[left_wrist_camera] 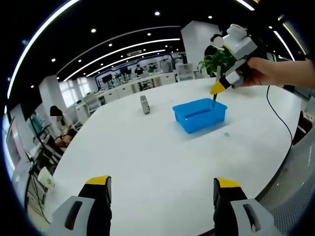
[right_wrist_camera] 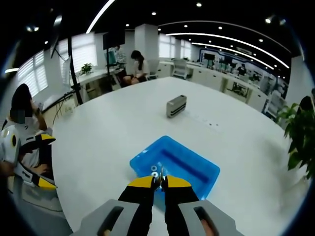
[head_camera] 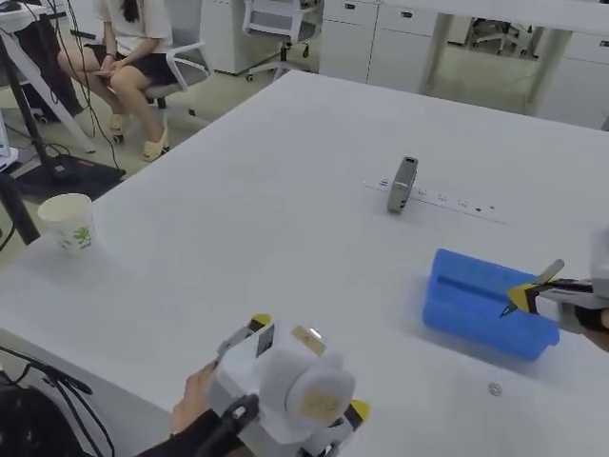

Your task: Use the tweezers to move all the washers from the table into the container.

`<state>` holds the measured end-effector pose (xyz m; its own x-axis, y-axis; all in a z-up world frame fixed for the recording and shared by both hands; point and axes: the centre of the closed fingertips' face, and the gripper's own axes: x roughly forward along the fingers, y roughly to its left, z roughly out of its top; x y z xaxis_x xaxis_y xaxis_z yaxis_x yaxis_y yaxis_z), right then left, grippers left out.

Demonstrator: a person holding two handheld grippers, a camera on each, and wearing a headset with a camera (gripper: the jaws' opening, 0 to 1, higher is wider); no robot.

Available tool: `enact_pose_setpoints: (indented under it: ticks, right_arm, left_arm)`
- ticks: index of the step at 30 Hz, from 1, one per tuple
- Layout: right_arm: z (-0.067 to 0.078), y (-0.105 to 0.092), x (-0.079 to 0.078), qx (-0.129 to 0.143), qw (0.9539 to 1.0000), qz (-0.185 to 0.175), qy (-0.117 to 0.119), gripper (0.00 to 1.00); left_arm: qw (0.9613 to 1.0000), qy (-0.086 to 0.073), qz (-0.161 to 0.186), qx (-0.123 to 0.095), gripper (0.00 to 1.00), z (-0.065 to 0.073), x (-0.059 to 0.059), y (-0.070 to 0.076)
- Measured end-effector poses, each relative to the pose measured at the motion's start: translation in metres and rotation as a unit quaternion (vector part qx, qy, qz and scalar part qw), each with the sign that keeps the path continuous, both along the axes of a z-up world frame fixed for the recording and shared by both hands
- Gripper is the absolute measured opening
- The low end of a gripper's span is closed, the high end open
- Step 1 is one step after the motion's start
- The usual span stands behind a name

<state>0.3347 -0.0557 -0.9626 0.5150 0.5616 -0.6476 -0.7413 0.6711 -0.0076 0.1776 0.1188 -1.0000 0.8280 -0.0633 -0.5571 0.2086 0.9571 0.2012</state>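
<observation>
A blue container (head_camera: 481, 303) sits on the white table (head_camera: 285, 228) at the right. My right gripper (head_camera: 523, 297) hangs over it, shut on black tweezers (head_camera: 507, 309) whose tips point down into the container. In the right gripper view the tweezers (right_wrist_camera: 158, 181) poke out between the closed jaws above the container (right_wrist_camera: 192, 169), where a few washers (right_wrist_camera: 154, 172) lie near the tips. One washer (head_camera: 494, 388) lies on the table in front of the container, also small in the left gripper view (left_wrist_camera: 226, 133). My left gripper (head_camera: 307, 369) is open and holds nothing near the table's front edge.
A grey box-shaped device (head_camera: 402, 183) stands on a white strip (head_camera: 457, 202) at the back. A paper cup (head_camera: 68, 221) stands near the left edge. A person sits on a chair (head_camera: 181, 57) beyond the table's far left corner.
</observation>
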Motion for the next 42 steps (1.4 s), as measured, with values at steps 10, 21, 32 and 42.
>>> enact_pose_setpoints:
  ticks: [10,21,32,42]
  right_arm:
    - [-0.016,-0.009,-0.023,-0.003,0.9997,0.002,0.024,0.04]
    - [-0.038,-0.012,-0.039,-0.017,0.9989,0.005,0.044,0.04]
    - [-0.055,-0.018,-0.039,-0.032,0.9981,0.001,0.054,0.04]
    - [-0.067,-0.020,-0.039,-0.033,0.9973,-0.004,0.065,0.04]
  left_arm:
    - [0.9998,0.009,-0.015,0.004,0.87,-0.003,-0.001,-0.006]
    - [0.9999,0.006,-0.011,0.004,0.87,-0.002,0.001,-0.004]
    - [0.9999,0.003,-0.011,0.004,0.87,-0.001,0.002,-0.004]
    - [1.0000,0.002,-0.004,0.006,0.87,0.000,0.002,-0.001]
